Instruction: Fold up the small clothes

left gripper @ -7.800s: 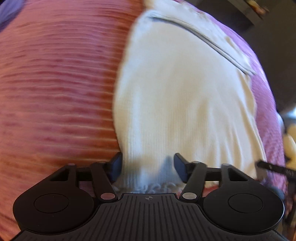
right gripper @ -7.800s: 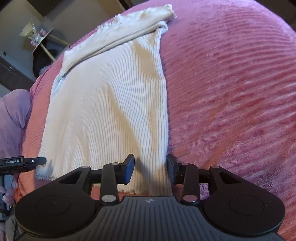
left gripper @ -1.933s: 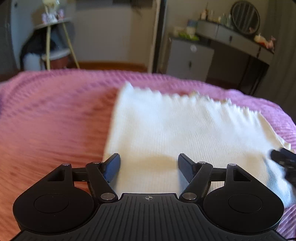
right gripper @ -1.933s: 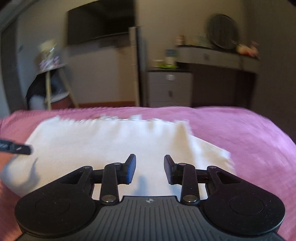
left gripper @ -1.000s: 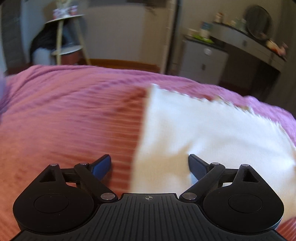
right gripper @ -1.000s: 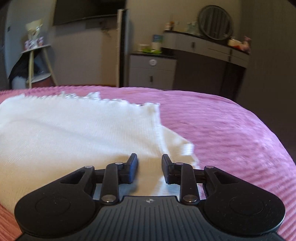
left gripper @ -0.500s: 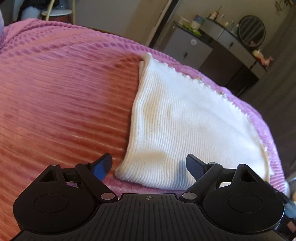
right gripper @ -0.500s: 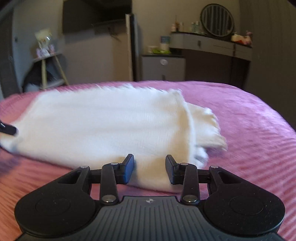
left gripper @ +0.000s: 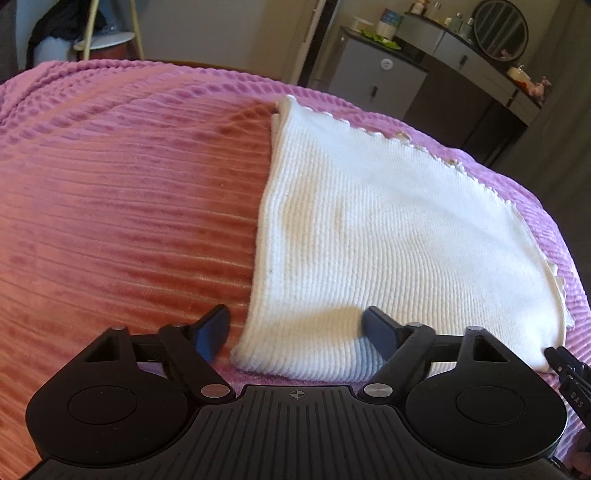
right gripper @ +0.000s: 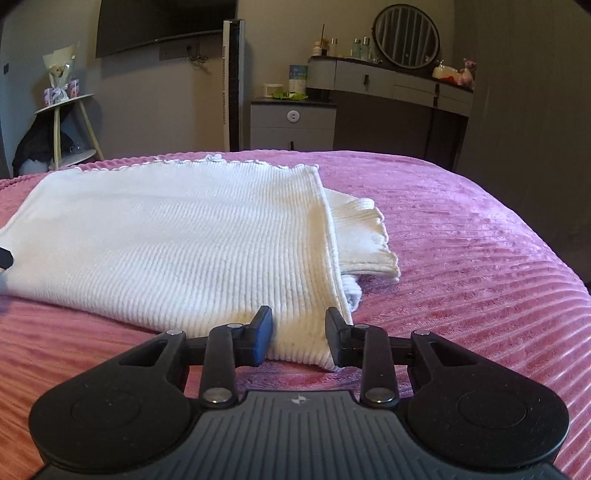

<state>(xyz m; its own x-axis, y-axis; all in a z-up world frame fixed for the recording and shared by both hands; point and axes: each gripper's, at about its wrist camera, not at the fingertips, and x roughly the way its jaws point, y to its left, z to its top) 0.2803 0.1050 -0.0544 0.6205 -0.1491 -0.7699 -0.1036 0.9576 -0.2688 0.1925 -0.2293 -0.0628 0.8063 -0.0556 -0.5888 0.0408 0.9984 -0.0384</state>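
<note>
A pink ribbed bedspread (left gripper: 122, 192) fills the foreground of both views. Behind it stand a grey wall, a dark dresser (right gripper: 395, 85) bearing a round mirror (right gripper: 406, 35) and small bottles, a grey nightstand (right gripper: 293, 123), a wall-mounted screen (right gripper: 162, 22), a tall narrow white unit (right gripper: 233, 81) and a round side table (right gripper: 66, 107) carrying a bouquet (right gripper: 59, 79).

The folded white ribbed top (left gripper: 388, 236) lies flat on the bedspread, its scalloped hem at the far side; in the right view a lower layer with a ruffled edge sticks out to the right from under the upper layer.

Left gripper (left gripper: 297, 332): jaws spread wide, straddling the near left corner of the top, one finger over the bedspread, the other over the cloth; nothing is grasped.

Right gripper (right gripper: 298, 332): jaws parted, bracketing the near right corner of the top without pinching it. Its tip appears at the right edge of the left view, just beside the cloth's near corner.
</note>
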